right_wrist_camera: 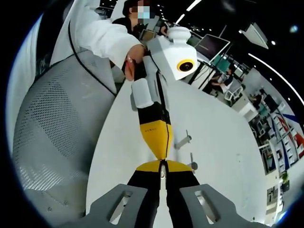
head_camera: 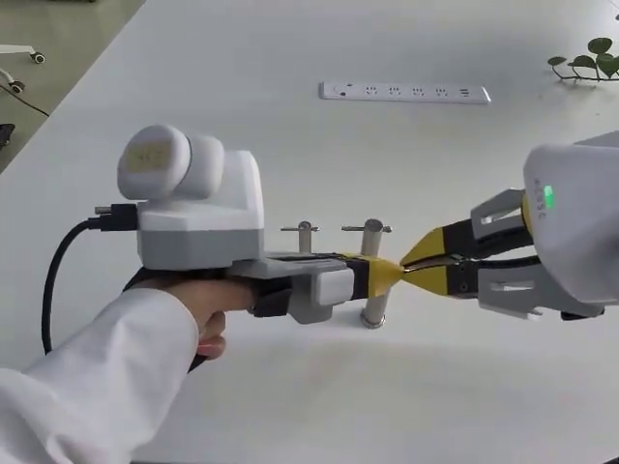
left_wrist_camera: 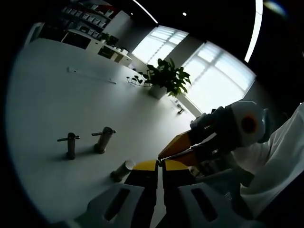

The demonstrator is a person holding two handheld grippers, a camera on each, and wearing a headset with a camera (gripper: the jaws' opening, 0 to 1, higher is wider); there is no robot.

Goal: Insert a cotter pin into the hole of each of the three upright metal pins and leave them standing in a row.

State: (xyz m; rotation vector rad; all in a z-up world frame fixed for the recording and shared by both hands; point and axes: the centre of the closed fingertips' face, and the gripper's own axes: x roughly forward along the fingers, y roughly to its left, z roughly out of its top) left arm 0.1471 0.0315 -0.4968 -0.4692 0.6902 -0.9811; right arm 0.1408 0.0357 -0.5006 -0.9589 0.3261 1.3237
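The left gripper and right gripper touch tips, both closed; whether on a cotter I cannot tell. The bare pin stands just beside the left one, far side. Cotters are light, slippery wire: pinch the head.

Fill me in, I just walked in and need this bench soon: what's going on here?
A person holds the left gripper and right gripper tip to tip above the white table, both with jaws shut; whether anything is pinched between them is too small to tell. In the left gripper view, the far pin and middle pin carry cotter pins crosswise; the near pin shows none.
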